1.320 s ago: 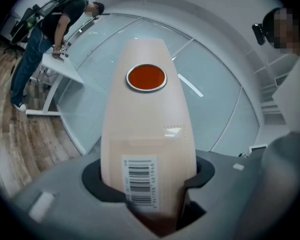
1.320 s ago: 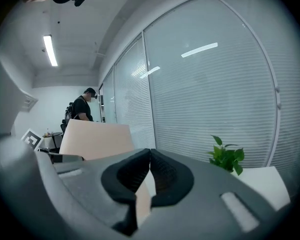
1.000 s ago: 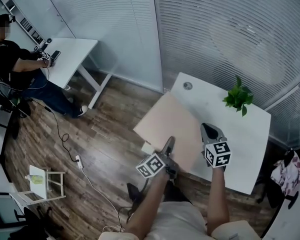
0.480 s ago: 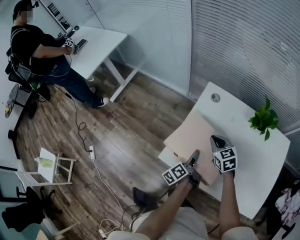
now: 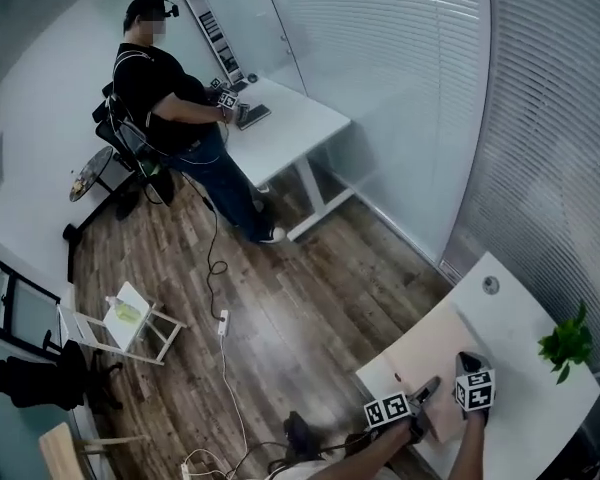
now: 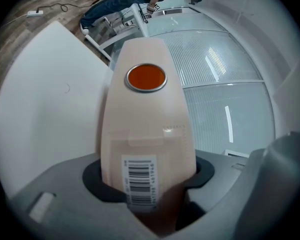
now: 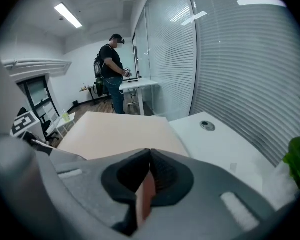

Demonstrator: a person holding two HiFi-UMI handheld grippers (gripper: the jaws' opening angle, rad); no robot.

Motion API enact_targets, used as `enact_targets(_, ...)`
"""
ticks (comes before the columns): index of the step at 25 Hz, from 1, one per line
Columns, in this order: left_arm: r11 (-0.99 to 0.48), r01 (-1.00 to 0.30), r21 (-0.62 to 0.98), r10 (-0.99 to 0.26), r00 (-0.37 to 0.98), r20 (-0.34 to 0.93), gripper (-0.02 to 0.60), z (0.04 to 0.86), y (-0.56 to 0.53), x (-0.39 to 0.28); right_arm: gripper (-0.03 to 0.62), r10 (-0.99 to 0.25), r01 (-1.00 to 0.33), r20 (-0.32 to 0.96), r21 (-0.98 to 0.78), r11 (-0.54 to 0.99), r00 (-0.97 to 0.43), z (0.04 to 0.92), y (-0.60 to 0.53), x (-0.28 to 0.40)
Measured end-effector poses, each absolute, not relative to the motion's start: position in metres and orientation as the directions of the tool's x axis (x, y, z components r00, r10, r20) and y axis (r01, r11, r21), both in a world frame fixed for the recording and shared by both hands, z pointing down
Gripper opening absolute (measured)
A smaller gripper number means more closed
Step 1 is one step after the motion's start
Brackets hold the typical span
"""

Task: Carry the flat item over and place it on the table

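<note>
A flat beige board (image 5: 422,351) lies over the left corner of the white table (image 5: 525,368), partly past its edge. My left gripper (image 5: 426,388) grips the board's near edge. In the left gripper view the board (image 6: 147,129) sits between the wide-standing jaws of that gripper (image 6: 147,184), showing a barcode sticker and an orange disc (image 6: 146,77). My right gripper (image 5: 467,366) holds the same edge further right. Seen from the right gripper (image 7: 149,176), its pads pinch the thin edge and the board (image 7: 115,134) stretches ahead over the table (image 7: 220,146).
A small green plant (image 5: 567,343) stands at the table's far right; a round grommet (image 5: 491,285) sits near its back. A person (image 5: 165,88) works at another white desk (image 5: 290,133) across the wooden floor. A small stool (image 5: 120,318) and a power strip (image 5: 222,320) are on the floor.
The head view has swung left and away, so table, board and grippers now sit small at the lower right. Both grippers keep their hold on the board's near edge.
</note>
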State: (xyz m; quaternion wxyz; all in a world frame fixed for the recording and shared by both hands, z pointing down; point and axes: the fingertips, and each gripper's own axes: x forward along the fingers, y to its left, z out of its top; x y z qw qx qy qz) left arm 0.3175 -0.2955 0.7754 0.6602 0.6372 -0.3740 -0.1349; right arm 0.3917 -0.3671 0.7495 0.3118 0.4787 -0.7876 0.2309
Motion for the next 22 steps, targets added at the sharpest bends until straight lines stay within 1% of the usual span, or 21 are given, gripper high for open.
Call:
enact_targets(3,0.152,-0.284,0.947,-0.673,0.672,0.309,0.288,0.7743,-0.2988,0.3172,0.002,-0.594,-0.894,0.733,-0.044,0.445,-0.331,0.7542,-0.374,0.3897)
enact_targets(6,0.156,-0.264,0.952,-0.681,0.67,0.297,0.288,0.7754,-0.2954,0.3129,0.002,-0.569,-0.887,0.747,-0.06,0.457,-0.344,0.756,-0.3716,0.3841)
enact_targets(10,0.154,-0.25,0.956,-0.683,0.672,0.286,0.288,0.7749,-0.2973,0.3146,0.003,-0.566,-0.884,0.749,-0.057,0.464,-0.346,0.7561,-0.3747,0.3838)
enact_targets(22,0.175,-0.29,0.941,-0.658,0.676,0.331,0.296,0.7701,-0.2938,0.3161,0.002,-0.584,-0.89,0.734,-0.061,0.452,-0.347,0.7591,-0.3779,0.3865)
